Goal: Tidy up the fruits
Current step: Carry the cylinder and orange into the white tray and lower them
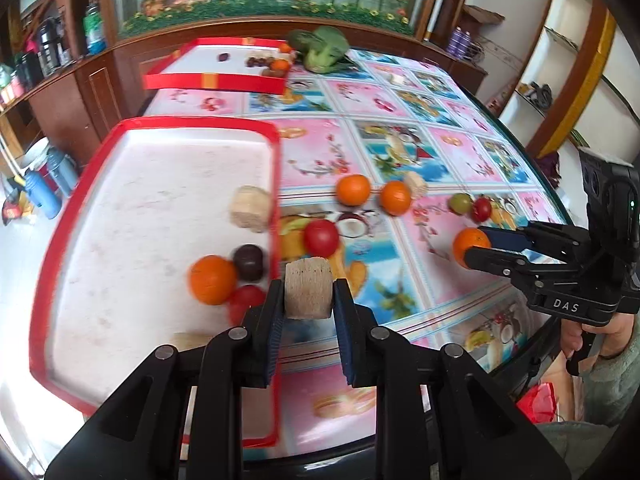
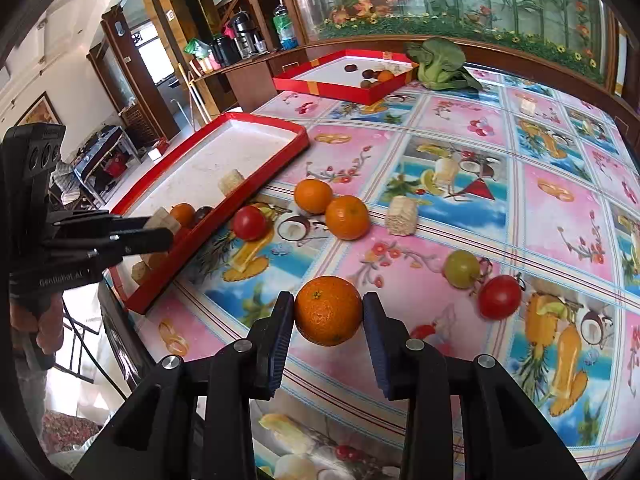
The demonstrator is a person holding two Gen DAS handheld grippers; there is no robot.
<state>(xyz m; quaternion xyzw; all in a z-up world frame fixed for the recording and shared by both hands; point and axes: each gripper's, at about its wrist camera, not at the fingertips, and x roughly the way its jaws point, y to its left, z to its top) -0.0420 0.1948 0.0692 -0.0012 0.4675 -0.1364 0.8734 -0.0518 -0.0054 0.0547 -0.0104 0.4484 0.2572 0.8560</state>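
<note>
Left gripper (image 1: 308, 300) clamps a pale corn chunk (image 1: 309, 289), carried just above the near red tray (image 1: 276, 200) rim. Right gripper (image 2: 328, 316) is closed on an orange (image 2: 328, 310), lifted off the table (image 2: 460, 128) right of that tray. More oranges, tomatoes, a green fruit lie loose right of the tray. Risk: the round orange slips from the flat pads and rolls off; the chunk released early lands outside the rim.

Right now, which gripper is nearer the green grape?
Right. The right gripper, shut on an orange, sits just beside the green grape; the left gripper holds a beige chunk by the near red tray.
</note>
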